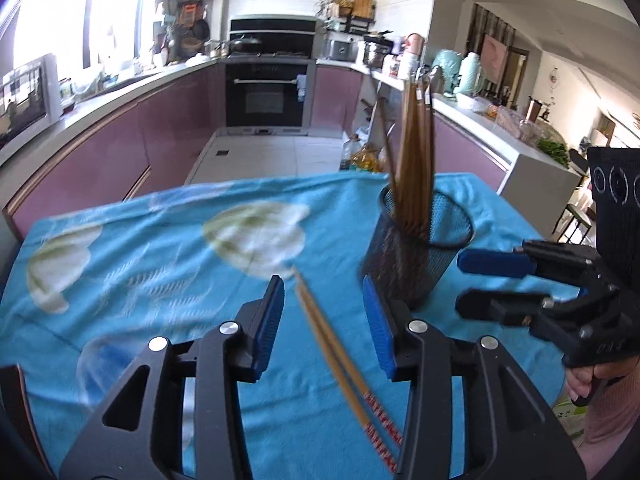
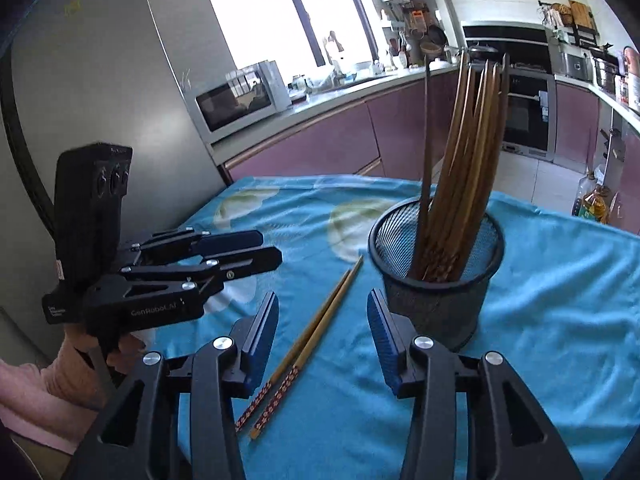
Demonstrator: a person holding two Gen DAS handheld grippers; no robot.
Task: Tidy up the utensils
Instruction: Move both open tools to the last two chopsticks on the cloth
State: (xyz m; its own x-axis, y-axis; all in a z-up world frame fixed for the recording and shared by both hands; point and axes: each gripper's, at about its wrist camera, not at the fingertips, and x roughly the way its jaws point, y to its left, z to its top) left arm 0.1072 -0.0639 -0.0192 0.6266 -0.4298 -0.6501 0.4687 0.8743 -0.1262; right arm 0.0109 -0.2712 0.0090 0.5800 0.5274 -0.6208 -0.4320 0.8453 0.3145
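A: Nearest first: the left tongs (image 1: 324, 320) stand parted with nothing gripped, and the loose pair of chopsticks (image 1: 340, 356) lies flat on the blue cloth (image 1: 160, 260) between the pads, touched by neither.

B: Same on my side. The right tongs (image 2: 323, 332) are parted and empty, the pair running from about 7 o'clock up toward 1 o'clock in the right wrist view.

A: Beyond them, at about 1 o'clock, the mesh holder (image 1: 416, 252) stands on the counter, already full of upright chopsticks (image 1: 414, 152).

B: My worry is that both tongs are crowding one pair. I'd say they could knock each other, or take one stick and roll the other off.

A: And the holder sits just beside the right-hand pad. A careless sweep might tip it, or a lifted stick might jam against the standing bundle.
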